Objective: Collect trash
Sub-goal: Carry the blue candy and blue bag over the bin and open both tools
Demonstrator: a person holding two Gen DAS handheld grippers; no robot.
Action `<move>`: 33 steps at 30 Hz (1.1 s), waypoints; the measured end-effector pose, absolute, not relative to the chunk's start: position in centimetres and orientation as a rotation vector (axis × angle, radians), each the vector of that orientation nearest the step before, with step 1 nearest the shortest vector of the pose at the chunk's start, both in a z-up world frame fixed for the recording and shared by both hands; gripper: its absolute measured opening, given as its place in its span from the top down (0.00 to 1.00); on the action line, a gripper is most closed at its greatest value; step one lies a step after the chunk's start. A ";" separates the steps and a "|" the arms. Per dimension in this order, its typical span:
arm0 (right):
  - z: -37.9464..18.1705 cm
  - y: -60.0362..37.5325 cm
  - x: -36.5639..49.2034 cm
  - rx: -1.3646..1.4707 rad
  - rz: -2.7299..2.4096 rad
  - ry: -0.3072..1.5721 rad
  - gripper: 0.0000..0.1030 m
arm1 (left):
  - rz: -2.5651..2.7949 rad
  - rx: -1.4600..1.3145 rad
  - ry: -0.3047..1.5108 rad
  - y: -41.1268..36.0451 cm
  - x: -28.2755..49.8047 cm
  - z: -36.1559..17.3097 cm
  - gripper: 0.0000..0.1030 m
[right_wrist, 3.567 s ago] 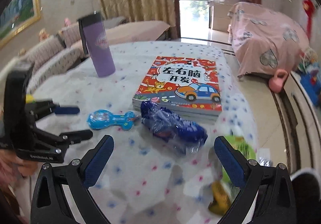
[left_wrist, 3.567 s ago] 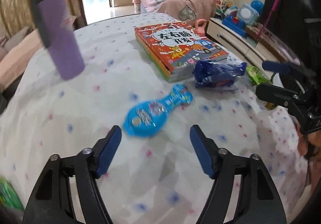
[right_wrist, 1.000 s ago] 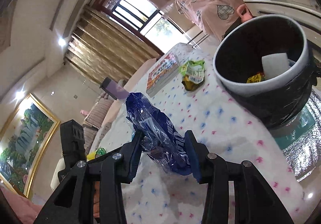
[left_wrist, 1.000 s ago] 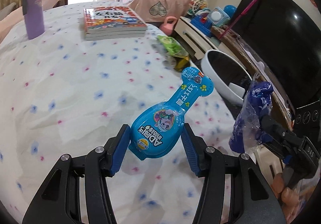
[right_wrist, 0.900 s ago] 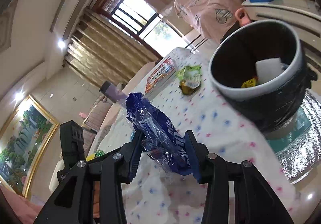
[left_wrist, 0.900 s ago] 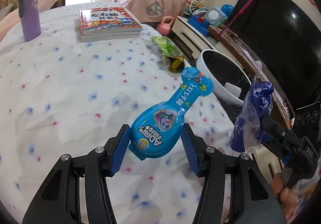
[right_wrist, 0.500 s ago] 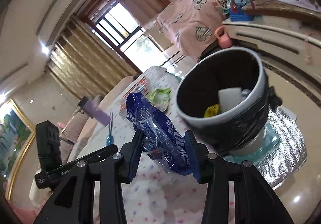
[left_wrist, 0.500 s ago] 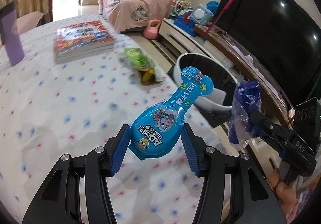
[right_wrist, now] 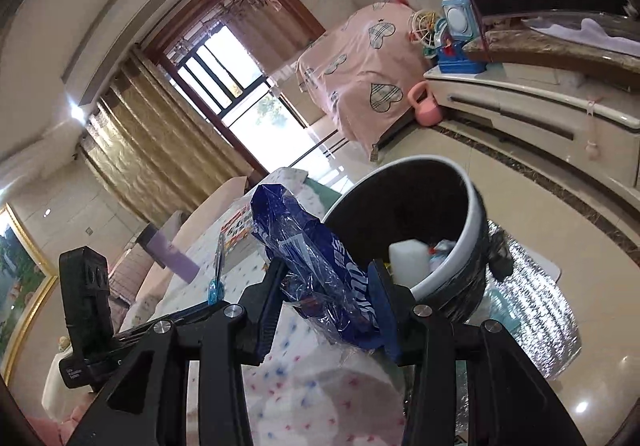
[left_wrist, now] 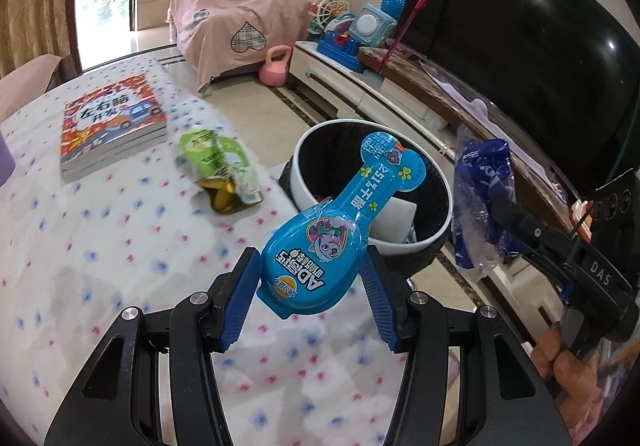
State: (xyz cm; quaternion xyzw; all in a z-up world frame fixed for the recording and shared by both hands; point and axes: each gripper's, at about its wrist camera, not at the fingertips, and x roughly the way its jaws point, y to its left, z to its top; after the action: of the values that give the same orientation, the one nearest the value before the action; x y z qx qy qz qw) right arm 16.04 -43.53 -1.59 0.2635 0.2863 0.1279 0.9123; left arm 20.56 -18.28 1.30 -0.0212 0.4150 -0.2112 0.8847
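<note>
Our left gripper (left_wrist: 310,296) pinches a blue pack (left_wrist: 328,234) shaped like a spoon, held up in the air in front of the bin (left_wrist: 304,182). Our right gripper (right_wrist: 326,296) squeezes a crinkly blue bag (right_wrist: 316,258), held up just beside the bin's rim (some trash already lies inside). The bin stands on the floor next to the table (left_wrist: 100,238). On the table, near its edge, lies a green wrapper (left_wrist: 218,166). Farther back sits a stack of books (left_wrist: 110,122).
</note>
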 end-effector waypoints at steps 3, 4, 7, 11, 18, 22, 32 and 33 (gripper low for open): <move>-1.3 -44.1 16.3 0.546 0.249 0.585 0.58 | -0.444 -0.031 0.866 -19.3 21.3 1.2 0.50; -1.3 -44.3 16.4 0.546 0.244 0.585 0.58 | -0.445 -0.028 0.866 -19.6 21.4 1.2 0.50; -1.1 -44.7 17.2 0.540 0.231 0.590 0.58 | -0.449 -0.018 0.869 -20.6 22.2 1.1 0.50; -1.2 -45.2 18.4 0.538 0.218 0.606 0.58 | -0.452 -0.008 0.871 -21.7 23.1 1.1 0.50; -1.2 -45.3 19.7 0.542 0.211 0.614 0.58 | -0.451 0.002 0.877 -23.1 24.8 1.1 0.50; -1.2 -45.4 20.4 0.545 0.202 0.621 0.58 | -0.448 0.009 0.880 -23.8 25.6 1.2 0.50; -1.6 -45.4 21.6 0.549 0.185 0.648 0.56 | -0.442 0.014 0.906 -24.8 26.9 0.2 0.50; -1.7 -45.3 21.6 0.550 0.185 0.651 0.56 | -0.442 0.014 0.910 -24.8 27.0 0.1 0.50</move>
State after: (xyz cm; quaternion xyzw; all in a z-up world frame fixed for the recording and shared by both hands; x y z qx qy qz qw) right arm 21.61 -45.33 -1.71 0.2665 0.3154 0.0895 0.9064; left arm 26.96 -24.84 0.10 0.0069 0.4358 -0.2116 0.8748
